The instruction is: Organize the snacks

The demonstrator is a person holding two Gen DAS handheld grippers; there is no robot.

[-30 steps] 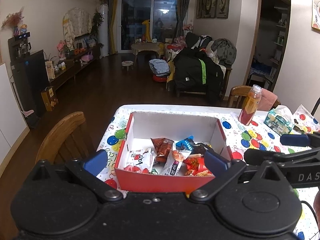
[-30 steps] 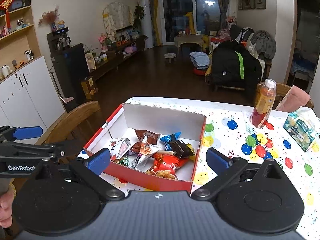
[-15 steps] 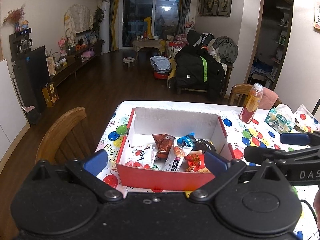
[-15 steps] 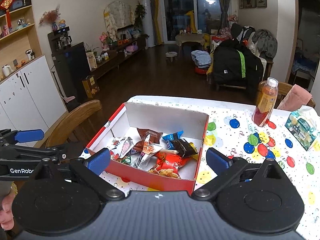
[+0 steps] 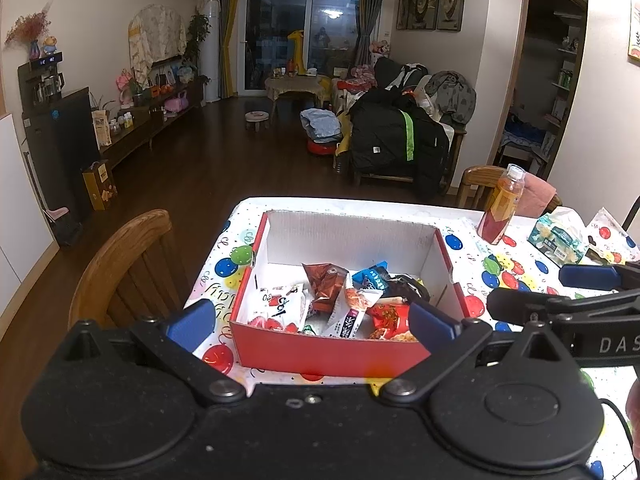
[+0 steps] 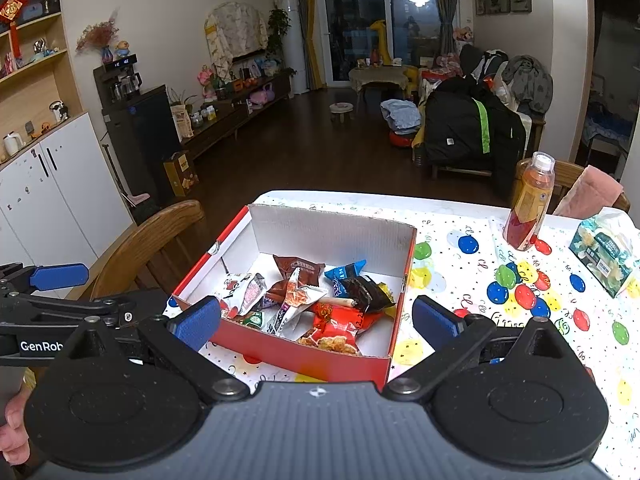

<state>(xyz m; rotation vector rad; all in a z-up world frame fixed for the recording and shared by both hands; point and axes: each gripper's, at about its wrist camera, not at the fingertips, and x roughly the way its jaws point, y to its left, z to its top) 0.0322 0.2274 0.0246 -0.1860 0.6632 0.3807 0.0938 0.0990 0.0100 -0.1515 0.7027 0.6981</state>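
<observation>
A red cardboard box [image 5: 328,350] [image 6: 304,360] with a white inside stands on the balloon-print tablecloth [image 6: 472,268]. Several snack packets lie in it: a brown one [image 5: 325,280] [image 6: 298,267], a blue one [image 5: 372,276] [image 6: 343,276], a white one [image 5: 280,302], a red one [image 6: 340,322]. My left gripper [image 5: 310,322] is open, held back from the box's near wall, with nothing between its blue pads. My right gripper [image 6: 316,318] is open too, on the near side of the box. Each gripper shows at the edge of the other's view.
An orange drink bottle [image 5: 502,206] [image 6: 530,204] and a tissue pack [image 5: 558,236] [image 6: 606,252] stand on the table to the right. A wooden chair [image 5: 124,260] [image 6: 148,240] is at the table's left edge. Another chair with a pink cloth [image 6: 588,194] stands behind the bottle.
Both grippers have drawn back and risen slightly, so the box sits a little farther off. Both stay open and the snacks have not moved.
</observation>
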